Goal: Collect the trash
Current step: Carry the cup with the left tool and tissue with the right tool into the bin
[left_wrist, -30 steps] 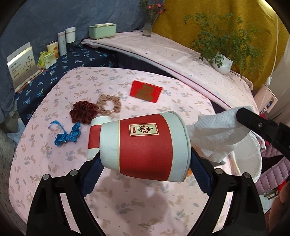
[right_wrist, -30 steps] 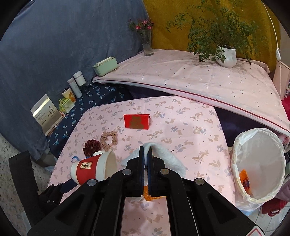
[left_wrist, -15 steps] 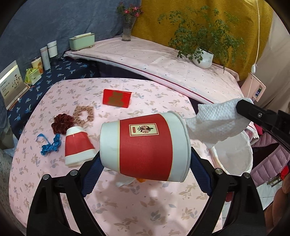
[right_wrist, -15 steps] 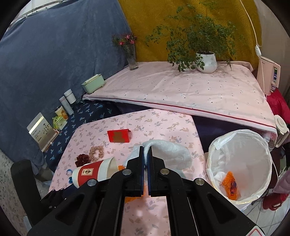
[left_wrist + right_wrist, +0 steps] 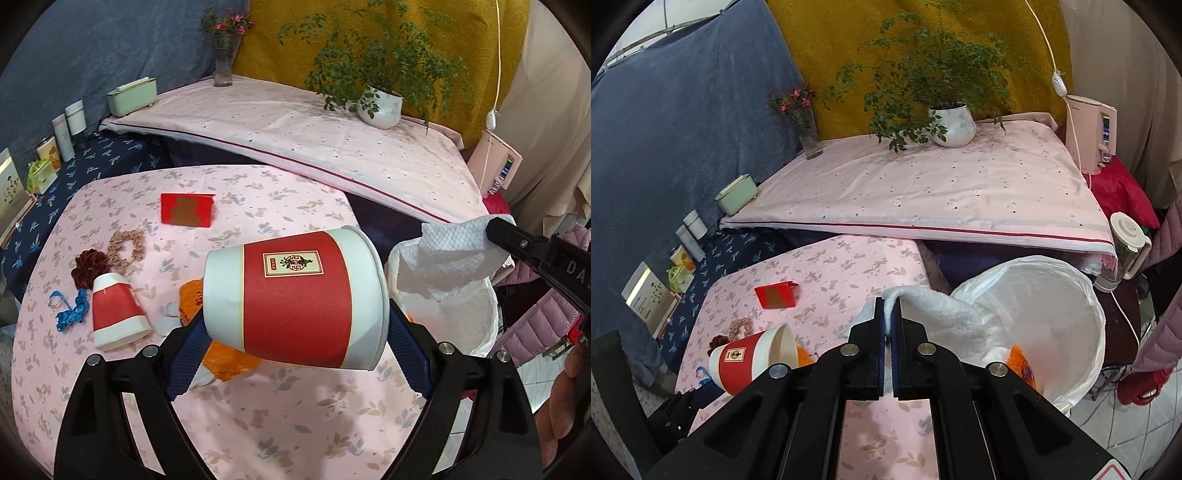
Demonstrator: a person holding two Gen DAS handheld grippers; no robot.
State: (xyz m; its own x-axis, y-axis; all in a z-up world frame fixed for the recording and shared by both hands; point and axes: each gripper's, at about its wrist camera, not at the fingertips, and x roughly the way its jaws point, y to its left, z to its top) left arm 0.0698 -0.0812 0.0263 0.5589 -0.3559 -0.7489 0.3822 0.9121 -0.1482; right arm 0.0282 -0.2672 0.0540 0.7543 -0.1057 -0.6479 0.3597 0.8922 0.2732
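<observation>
A red-and-white paper cup (image 5: 295, 291) lies sideways above the pink table, and my left gripper (image 5: 295, 325) is shut on it, its blue pads pressing the base and the rim. The same cup (image 5: 750, 363) appears low on the left in the right wrist view. My right gripper (image 5: 888, 321) is shut on a white paper towel (image 5: 934, 314), which droops toward the white-lined bin (image 5: 1082, 295) beside the table. From the left wrist view the towel (image 5: 447, 258) hangs above the bin (image 5: 484, 321). A second cup (image 5: 116, 310) stands upside down on the table, beside an orange wrapper (image 5: 229, 360).
On the tablecloth lie a red envelope (image 5: 188, 209), two scrunchies (image 5: 125, 247) and a blue ribbon (image 5: 72, 314). Orange trash (image 5: 1021, 362) sits in the bin. A potted plant (image 5: 951, 123) and a vase (image 5: 809, 136) stand on the far bed. A person's hand (image 5: 565, 406) shows at the lower right.
Both grippers have swung right toward the bin with the cup and the towel. The upside-down cup and the orange wrapper have come out from behind the held cup.
</observation>
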